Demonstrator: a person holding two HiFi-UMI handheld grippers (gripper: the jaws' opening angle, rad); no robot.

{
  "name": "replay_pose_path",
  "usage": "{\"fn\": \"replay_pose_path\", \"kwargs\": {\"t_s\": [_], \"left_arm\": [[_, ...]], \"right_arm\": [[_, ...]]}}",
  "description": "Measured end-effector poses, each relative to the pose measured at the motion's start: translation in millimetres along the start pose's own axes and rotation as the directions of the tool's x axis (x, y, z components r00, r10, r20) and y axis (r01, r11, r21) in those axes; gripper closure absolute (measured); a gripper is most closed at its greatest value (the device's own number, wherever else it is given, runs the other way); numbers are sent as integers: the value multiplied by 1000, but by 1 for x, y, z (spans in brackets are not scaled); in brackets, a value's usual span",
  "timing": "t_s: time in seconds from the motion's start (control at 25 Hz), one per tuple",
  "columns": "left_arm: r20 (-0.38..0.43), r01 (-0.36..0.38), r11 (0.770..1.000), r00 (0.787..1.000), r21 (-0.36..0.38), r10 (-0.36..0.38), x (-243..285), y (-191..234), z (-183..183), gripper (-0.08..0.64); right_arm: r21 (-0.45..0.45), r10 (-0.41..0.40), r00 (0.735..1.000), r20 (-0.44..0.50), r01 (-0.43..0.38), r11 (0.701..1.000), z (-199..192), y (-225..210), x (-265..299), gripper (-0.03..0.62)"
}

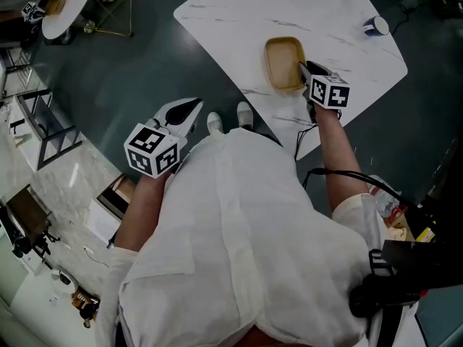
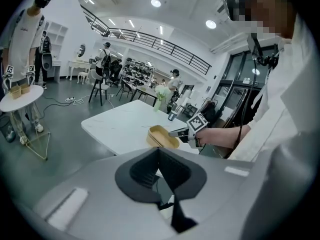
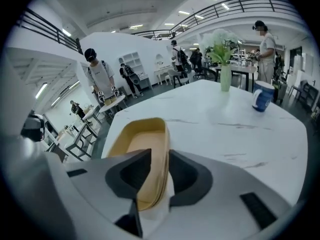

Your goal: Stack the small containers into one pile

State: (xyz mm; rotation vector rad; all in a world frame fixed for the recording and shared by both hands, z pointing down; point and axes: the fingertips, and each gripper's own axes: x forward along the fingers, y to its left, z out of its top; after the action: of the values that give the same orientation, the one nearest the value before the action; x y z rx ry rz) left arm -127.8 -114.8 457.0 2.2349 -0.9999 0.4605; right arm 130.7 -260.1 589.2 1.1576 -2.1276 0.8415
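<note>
The right gripper (image 3: 159,156) stands loose-jawed astride the rim of the shallow tan plastic container (image 3: 135,139). It looks light, thin-walled and flexible: pinch that rim gently.

one gripper back, one forward
left gripper (image 1: 194,107) hangs off to the side, jaws together; right gripper (image 1: 304,67) stretched forward, tilted down, jaws apart, seemingly not clamping.

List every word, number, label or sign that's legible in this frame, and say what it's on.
No text can be read here.
Marker cubes: black-and-white square patterns only, no letters.
Blue-and-white cup: any print is too small to read.
Standing person's white shirt: chest print blurred, unreadable.
Tan containers: no label visible.
</note>
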Motion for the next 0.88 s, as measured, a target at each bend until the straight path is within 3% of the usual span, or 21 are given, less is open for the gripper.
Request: {"fn": "replay_pose_path", "kwargs": {"t_s": [0.2,0.52,0.56,0.68,0.88], "left_arm": [[-12,-14,1000,1000,-14,14,9,-5,0,554],[-2,27,1000,1000,15,-27,20,-28,-3,554],[-1,41,999,999,27,-41,19,-31,-3,554],[3,88,994,996,69,-88,15,-40,-3,554],[12,164,979,986,121,-167,-10,-57,-11,554]], "right_arm": [[-55,32,999,16,-31,998,5,0,-3,439],[-140,45,996,78,-34,990,7,6,-42,434],[-167,39,996,76,-26,986,3,10,-51,439],[-214,35,997,73,-19,977,-10,28,-77,559],[-203,34,996,78,-18,979,-42,76,-106,586]]}}
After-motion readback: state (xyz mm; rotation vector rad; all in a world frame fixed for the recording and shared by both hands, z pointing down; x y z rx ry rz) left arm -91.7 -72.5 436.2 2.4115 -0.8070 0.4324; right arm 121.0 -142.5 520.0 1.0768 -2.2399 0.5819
